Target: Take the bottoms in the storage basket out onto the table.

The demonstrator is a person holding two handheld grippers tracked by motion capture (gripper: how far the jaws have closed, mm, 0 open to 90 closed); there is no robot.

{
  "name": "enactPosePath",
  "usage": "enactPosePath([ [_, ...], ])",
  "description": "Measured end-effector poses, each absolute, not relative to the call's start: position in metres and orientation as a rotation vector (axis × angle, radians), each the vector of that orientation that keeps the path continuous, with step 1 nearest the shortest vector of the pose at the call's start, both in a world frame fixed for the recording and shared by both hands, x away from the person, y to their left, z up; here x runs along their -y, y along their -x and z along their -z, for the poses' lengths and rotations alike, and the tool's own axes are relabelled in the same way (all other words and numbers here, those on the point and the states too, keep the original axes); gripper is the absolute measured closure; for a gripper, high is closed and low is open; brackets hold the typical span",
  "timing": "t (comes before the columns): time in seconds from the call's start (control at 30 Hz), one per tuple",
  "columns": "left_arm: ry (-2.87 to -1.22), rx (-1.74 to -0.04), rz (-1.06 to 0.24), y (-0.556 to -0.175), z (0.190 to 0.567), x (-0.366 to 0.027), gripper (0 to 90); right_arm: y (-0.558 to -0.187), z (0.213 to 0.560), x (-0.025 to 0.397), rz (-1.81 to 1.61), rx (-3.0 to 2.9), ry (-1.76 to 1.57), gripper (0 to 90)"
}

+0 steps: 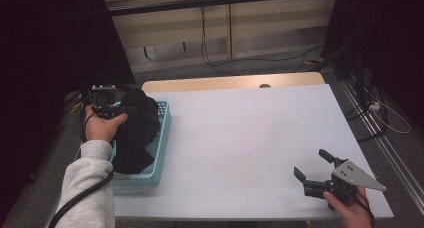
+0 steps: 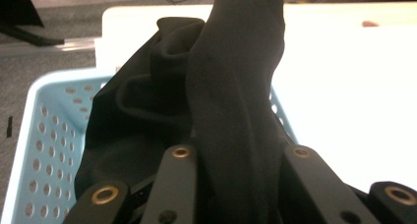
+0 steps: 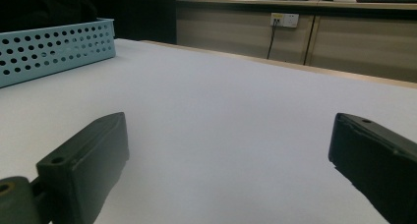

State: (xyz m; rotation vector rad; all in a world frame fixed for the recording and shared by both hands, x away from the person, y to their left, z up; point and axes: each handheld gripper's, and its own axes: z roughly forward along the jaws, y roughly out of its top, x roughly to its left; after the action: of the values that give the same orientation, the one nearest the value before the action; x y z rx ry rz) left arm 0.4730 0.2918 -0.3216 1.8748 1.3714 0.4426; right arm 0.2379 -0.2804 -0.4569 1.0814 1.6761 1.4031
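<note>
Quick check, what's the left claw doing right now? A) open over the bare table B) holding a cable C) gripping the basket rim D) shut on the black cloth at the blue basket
D: in the left gripper view the left claw has a fold of the black cloth pinched between its jaws, over the blue basket; the right claw sits open above the white table.
</note>
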Motion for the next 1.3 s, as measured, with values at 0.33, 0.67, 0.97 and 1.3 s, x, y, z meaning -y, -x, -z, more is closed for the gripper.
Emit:
enactPosePath([
  [0.33,-1.888,-1.417,-0.412,-0.471,0.349,-0.301,76.2,-0.238,0.457,0.281,-1.405,-1.674,-1.083,0.9],
  [0.67,-1.866,-1.355,-0.430,-0.475,0.324,-0.287,76.3,-0.238,0.457,0.280,-1.407,-1.679,-1.084,0.9],
  [0.97,-1.819,-1.217,-0.412,-0.476,0.280,-0.249,76.5,-0.238,0.457,0.281,-1.408,-1.677,-1.085,0.9],
  [1.3,-1.815,-1.014,-0.368,-0.466,0.247,-0.190,76.7,-0.239,0.458,0.280,-1.408,-1.674,-1.092,0.9],
])
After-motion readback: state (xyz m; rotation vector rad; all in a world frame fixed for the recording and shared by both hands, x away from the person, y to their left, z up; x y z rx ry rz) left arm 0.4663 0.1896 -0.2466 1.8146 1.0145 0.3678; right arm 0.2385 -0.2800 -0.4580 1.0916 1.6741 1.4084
